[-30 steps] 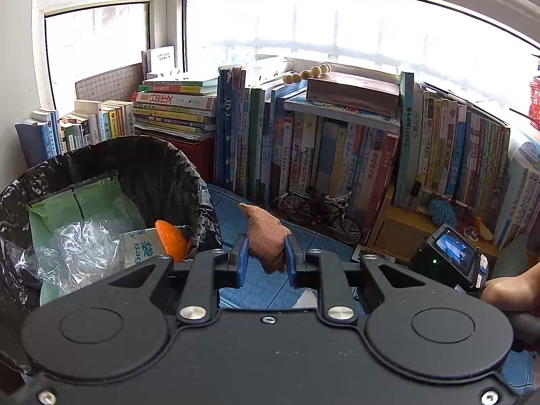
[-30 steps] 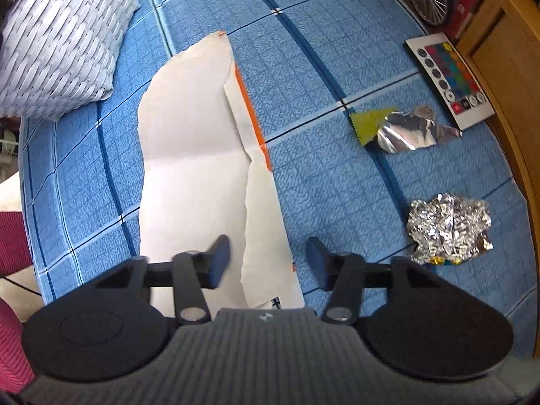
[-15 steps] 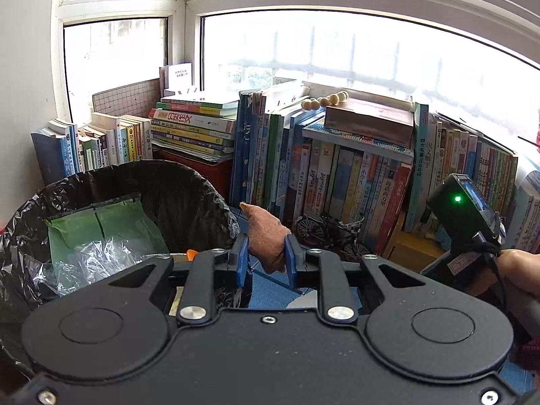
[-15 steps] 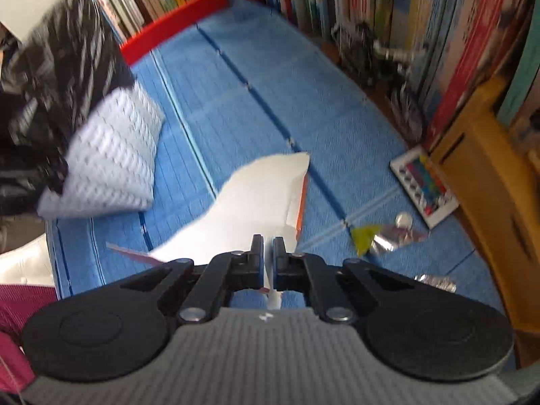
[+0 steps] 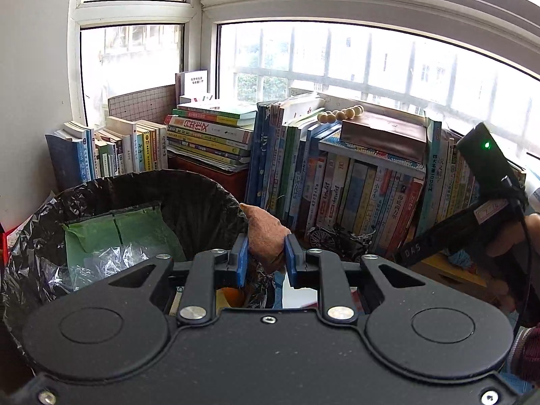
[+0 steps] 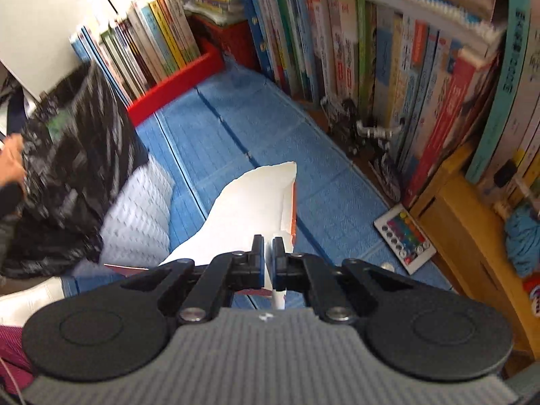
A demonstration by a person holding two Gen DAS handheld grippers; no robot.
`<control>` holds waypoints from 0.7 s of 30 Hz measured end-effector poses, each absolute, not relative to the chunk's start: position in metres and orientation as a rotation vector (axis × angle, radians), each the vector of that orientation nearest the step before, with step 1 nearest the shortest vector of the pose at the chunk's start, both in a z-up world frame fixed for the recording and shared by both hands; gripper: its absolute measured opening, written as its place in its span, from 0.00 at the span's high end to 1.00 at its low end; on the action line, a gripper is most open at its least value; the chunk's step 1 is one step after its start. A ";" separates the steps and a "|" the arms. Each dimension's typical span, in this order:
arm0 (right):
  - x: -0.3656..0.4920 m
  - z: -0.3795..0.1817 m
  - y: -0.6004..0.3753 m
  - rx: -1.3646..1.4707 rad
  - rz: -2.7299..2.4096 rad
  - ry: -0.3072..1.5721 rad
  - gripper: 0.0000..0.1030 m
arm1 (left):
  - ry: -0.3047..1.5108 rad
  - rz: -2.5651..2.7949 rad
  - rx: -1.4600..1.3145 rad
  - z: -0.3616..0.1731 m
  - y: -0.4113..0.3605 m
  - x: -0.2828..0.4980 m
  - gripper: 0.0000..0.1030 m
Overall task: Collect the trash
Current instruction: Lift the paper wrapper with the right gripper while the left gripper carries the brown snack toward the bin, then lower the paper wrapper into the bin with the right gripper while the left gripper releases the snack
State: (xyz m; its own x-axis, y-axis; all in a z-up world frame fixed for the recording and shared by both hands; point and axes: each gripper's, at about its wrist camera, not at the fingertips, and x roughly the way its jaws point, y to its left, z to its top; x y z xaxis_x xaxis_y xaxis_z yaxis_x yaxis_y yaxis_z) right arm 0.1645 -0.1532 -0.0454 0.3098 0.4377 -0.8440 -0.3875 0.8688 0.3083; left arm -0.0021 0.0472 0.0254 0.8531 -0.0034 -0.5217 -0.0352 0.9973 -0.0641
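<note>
1. "DAS" — white letters on the black arm of the right gripper, seen from the left wrist view.
2. Book spines carry Chinese print — too small to read reliably.

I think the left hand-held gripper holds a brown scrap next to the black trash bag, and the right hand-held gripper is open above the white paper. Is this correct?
Not quite. In the right wrist view the right hand-held gripper is shut on the white paper, not open above it. The left hand-held gripper does hold the brown scrap next to the black trash bag.
</note>
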 end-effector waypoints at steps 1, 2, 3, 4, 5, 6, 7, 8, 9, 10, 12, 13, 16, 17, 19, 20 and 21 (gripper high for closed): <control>0.166 -0.039 -0.153 0.058 0.544 1.113 0.94 | 0.550 0.020 -0.074 0.026 0.048 -0.002 0.80; 0.167 -0.033 -0.153 0.063 0.548 1.099 0.94 | 0.552 0.025 -0.077 0.026 0.049 -0.001 0.80; 0.169 -0.027 -0.152 0.065 0.549 1.085 0.94 | 0.554 0.027 -0.079 0.026 0.050 -0.001 0.80; 0.169 -0.023 -0.152 0.067 0.543 1.072 0.94 | 0.555 0.028 -0.080 0.026 0.051 -0.001 0.80; 0.171 -0.019 -0.152 0.072 0.542 1.062 0.94 | 0.555 0.029 -0.081 0.026 0.051 -0.001 0.80; 0.171 -0.016 -0.153 0.076 0.541 1.050 0.94 | 0.554 0.031 -0.080 0.026 0.051 -0.002 0.80; 0.171 -0.012 -0.153 0.079 0.540 1.038 0.94 | 0.554 0.034 -0.077 0.027 0.052 -0.002 0.80; 0.172 -0.008 -0.154 0.085 0.543 1.028 0.94 | 0.554 0.039 -0.076 0.027 0.052 -0.002 0.79; 0.173 -0.004 -0.155 0.093 0.541 1.016 0.94 | 0.554 0.044 -0.077 0.027 0.053 -0.003 0.79; 0.173 0.001 -0.155 0.102 0.540 1.004 0.94 | 0.556 0.049 -0.079 0.026 0.054 -0.003 0.79; 0.173 0.013 -0.153 0.116 0.551 0.970 0.94 | 0.564 0.062 -0.087 0.026 0.057 -0.002 0.79; 0.172 0.020 -0.153 0.121 0.560 0.950 0.94 | 0.567 0.068 -0.091 0.026 0.059 -0.002 0.79; 0.170 0.044 -0.149 0.141 0.595 0.885 0.94 | 0.573 0.089 -0.096 0.025 0.065 0.000 0.79; 0.169 0.052 -0.146 0.146 0.611 0.865 0.94 | 0.575 0.096 -0.096 0.025 0.066 0.000 0.79; 0.166 0.066 -0.142 0.158 0.634 0.825 0.94 | 0.580 0.113 -0.094 0.025 0.069 0.000 0.79; 0.164 0.073 -0.140 0.157 0.647 0.804 0.94 | 0.583 0.122 -0.094 0.025 0.071 0.000 0.79; 0.163 0.079 -0.137 0.158 0.658 0.784 0.94 | 0.586 0.129 -0.094 0.024 0.073 0.000 0.79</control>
State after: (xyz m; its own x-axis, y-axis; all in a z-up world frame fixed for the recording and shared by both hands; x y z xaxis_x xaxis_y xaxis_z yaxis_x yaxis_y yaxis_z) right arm 0.1628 -0.1371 0.0794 0.5214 0.6028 -0.6039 -0.4896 0.7910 0.3668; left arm 0.0003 0.0727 0.0242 0.8256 0.0944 -0.5562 -0.1480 0.9876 -0.0520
